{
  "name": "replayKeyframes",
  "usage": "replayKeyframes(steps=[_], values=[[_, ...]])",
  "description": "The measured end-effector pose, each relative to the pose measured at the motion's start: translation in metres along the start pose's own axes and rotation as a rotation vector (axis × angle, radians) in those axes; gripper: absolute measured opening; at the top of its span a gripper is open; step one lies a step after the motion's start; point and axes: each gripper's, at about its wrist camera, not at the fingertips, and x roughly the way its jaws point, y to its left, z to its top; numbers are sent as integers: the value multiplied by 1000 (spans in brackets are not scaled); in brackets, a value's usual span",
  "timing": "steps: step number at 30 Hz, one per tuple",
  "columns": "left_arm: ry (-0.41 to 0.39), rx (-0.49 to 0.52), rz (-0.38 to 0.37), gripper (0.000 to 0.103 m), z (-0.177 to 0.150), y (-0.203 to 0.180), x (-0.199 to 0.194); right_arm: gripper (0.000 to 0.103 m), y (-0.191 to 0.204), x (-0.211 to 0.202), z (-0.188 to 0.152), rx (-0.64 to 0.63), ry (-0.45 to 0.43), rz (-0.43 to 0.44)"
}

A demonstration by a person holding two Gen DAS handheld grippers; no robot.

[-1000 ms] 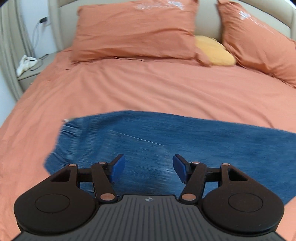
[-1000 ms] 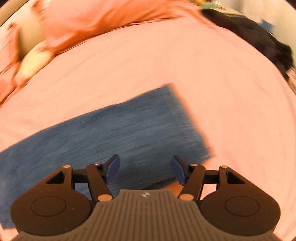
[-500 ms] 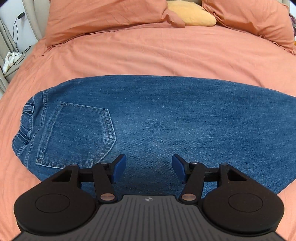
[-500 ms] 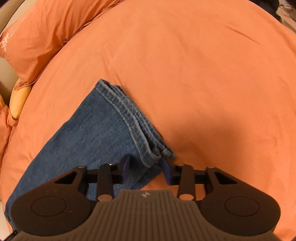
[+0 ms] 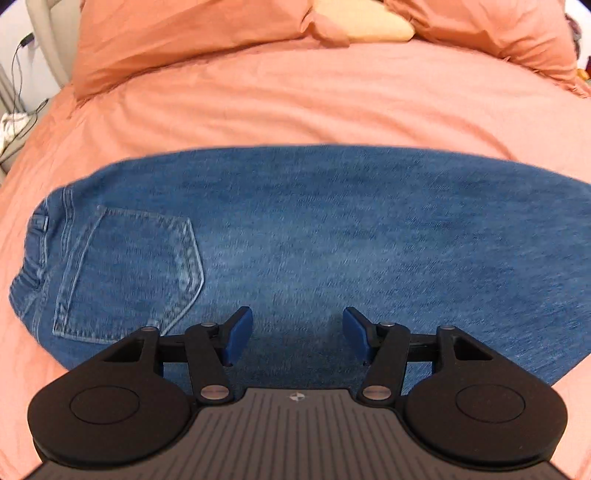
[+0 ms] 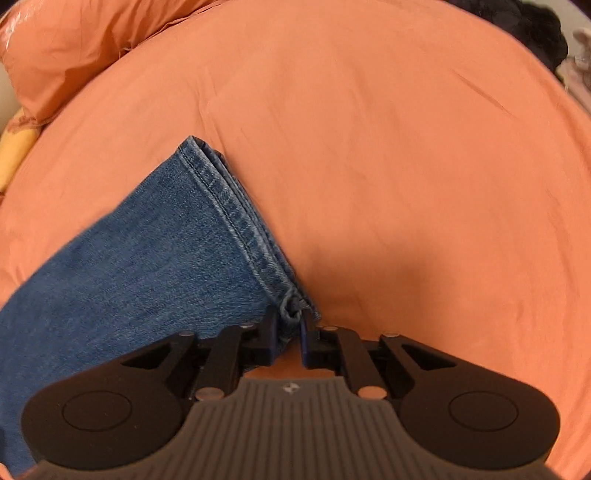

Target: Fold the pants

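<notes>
Blue jeans [image 5: 332, 236] lie flat across the orange bed, folded lengthwise, back pocket [image 5: 125, 273] and waistband at the left. My left gripper [image 5: 297, 334] is open and empty, hovering over the thigh part near the jeans' near edge. In the right wrist view the leg end of the jeans [image 6: 155, 258] runs from lower left to the hem [image 6: 240, 225]. My right gripper [image 6: 290, 328] is shut on the near corner of the hem, with denim bunched between the blue pads.
Orange bedsheet [image 6: 406, 166] spreads beyond the hem. Orange pillows [image 5: 192, 33] and a yellow cushion [image 5: 365, 26] lie at the headboard. A nightstand with cables [image 5: 14, 122] is at far left. Dark clothing [image 6: 532, 33] sits at the bed's far right.
My right gripper closed from half open onto the hem's near corner. My left gripper stayed open and drew back slightly from the jeans.
</notes>
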Motion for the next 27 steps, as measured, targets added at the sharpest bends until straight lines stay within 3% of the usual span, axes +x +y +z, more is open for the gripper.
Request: replayKeyframes(steps=[2, 3, 6, 8, 12, 16, 18, 19, 22, 27], values=[[-9, 4, -11, 67, 4, 1, -3, 34, 8, -12, 1, -82, -35, -59], [-11, 9, -13, 67, 6, 1, -3, 33, 11, -19, 2, -109, -51, -65], [-26, 32, -22, 67, 13, -6, -1, 36, 12, -38, 10, -123, -106, 21], [-37, 48, -39, 67, 19, -12, 0, 49, 21, -45, 20, -142, -146, 60], [-63, 58, -55, 66, 33, -25, 2, 48, 44, -34, 41, -180, -188, 46], [-76, 82, -88, 55, 51, -40, 5, 47, 62, -8, 63, -179, -192, 33], [-84, 103, -104, 55, 60, -48, 7, 46, 67, 1, 73, -170, -187, 45], [-81, 108, -116, 53, 64, -52, 9, 40, 67, 4, 77, -167, -178, 50], [-61, 105, -186, 47, 75, -62, 18, 5, 76, 24, 87, -191, -132, 37], [-70, 145, -240, 41, 87, -92, 34, 0, 78, 38, 96, -188, -174, -45]])
